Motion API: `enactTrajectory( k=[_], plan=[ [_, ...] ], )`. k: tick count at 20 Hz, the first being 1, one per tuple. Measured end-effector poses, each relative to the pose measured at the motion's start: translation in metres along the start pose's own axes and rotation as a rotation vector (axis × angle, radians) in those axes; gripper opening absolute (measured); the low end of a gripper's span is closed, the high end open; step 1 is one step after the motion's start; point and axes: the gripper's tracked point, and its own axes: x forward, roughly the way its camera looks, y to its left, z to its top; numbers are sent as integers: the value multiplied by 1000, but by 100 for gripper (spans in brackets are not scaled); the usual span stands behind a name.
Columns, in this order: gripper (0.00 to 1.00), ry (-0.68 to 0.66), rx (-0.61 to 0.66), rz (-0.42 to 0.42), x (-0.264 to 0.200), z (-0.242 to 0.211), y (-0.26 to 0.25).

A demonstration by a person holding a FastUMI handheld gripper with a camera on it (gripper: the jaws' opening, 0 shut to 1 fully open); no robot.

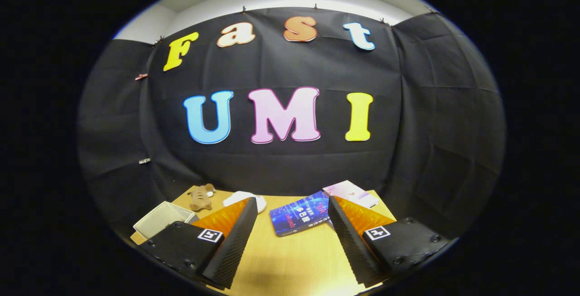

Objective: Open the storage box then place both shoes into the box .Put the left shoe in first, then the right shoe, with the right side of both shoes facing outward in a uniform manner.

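**Wooden table before a black cloth wall, gripper spread wide over it**

A black cloth wall fills the upper and middle frame, with a pale wall strip above it. Low in the frame lies a light wooden table [290, 259]. The gripper [290, 205] hangs above it, its two fingers spread wide apart with bare tabletop between them; they hold nothing.

At the lower left, just beside the left finger, sits the storage box [159, 224], white and open at the top. Beyond that finger lies a white shoe [259, 201], partly hidden by the fingertip. A small brown plush toy [200, 197] sits near the back edge. Between the fingertips lies a blue book [299, 220], and behind it a pink-and-white book [351, 192].
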Motion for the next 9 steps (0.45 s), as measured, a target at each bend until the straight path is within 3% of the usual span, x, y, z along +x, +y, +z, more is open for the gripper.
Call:
enactTrajectory(
  k=[9],
  plan=[
    [98,-11,-23,-43,4,1,-32]
  ],
)
